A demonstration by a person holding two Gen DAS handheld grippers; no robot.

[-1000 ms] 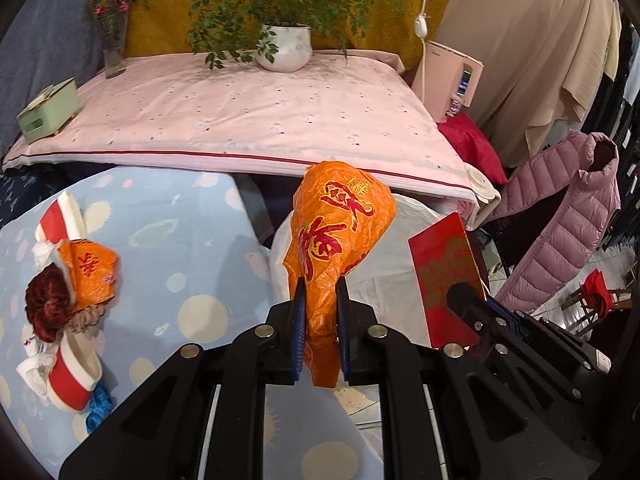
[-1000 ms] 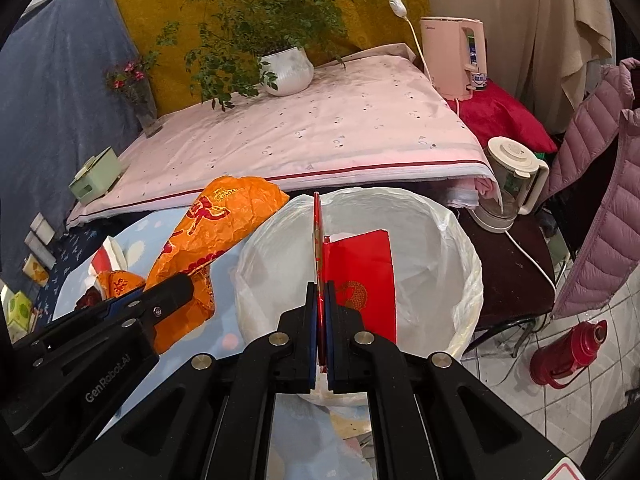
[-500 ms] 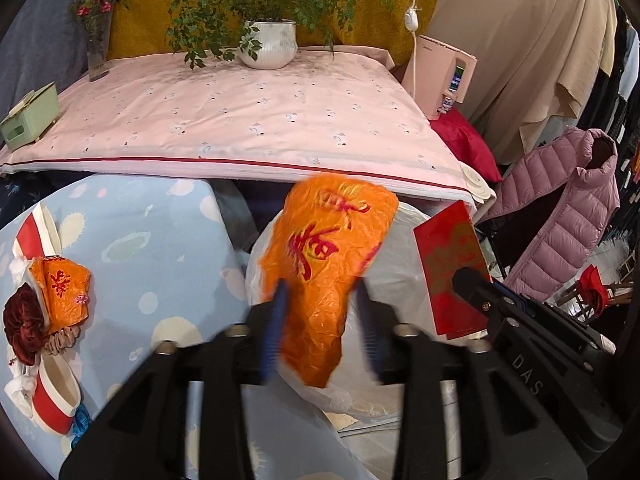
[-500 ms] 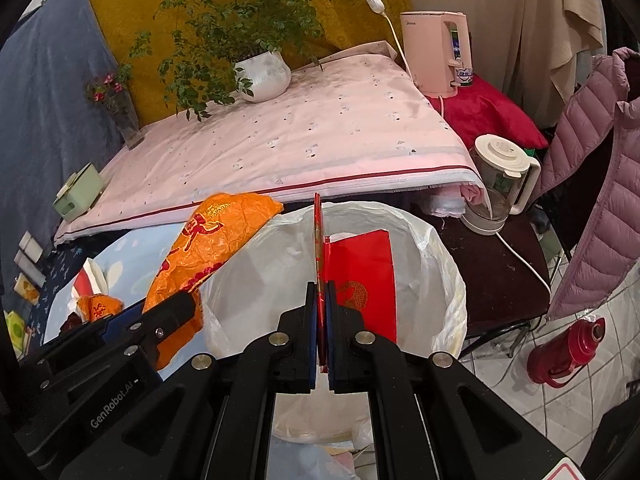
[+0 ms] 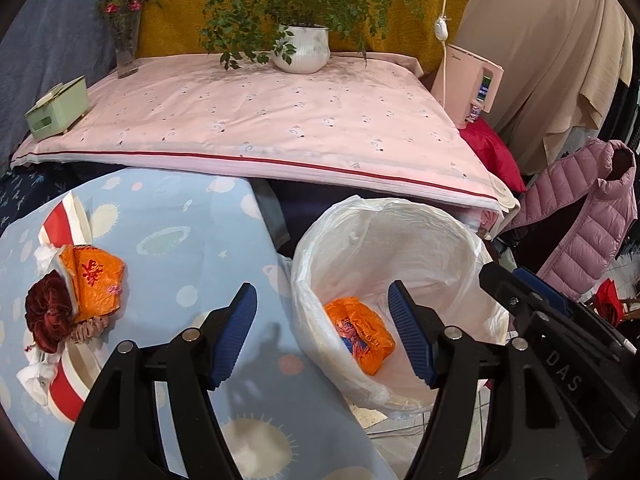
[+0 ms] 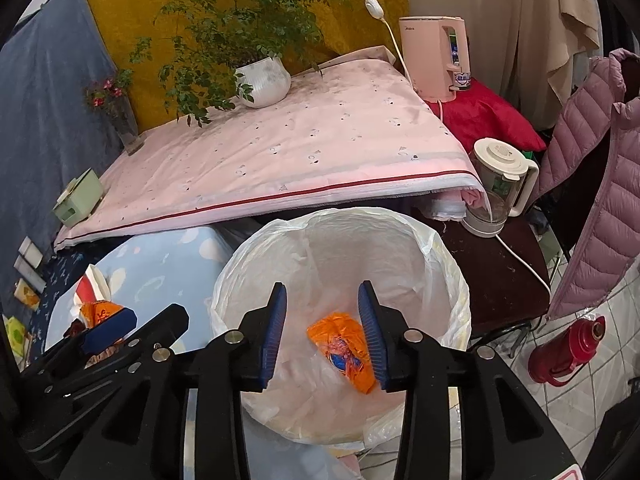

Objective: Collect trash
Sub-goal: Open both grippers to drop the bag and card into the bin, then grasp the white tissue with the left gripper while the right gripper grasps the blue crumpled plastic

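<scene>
L gripper (image 5: 322, 336) fingers spread wide, empty, above edge of bin liner (image 5: 400, 216). R gripper (image 6: 322, 332) fingers apart too, nothing held, over bin mouth. Orange wrapper (image 6: 342, 344) lies at bottom of white-lined bin. 2nd orange wrapper (image 5: 94, 280) w/ red-white paper cups (image 5: 64, 388) in heap on blue-cloth counter (image 5: 180, 240), left of bin.

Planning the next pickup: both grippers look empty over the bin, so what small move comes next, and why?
Probably swing the open left gripper left toward the trash pile on the blue cloth: the orange wrapper already lies in the lined bin.
</scene>
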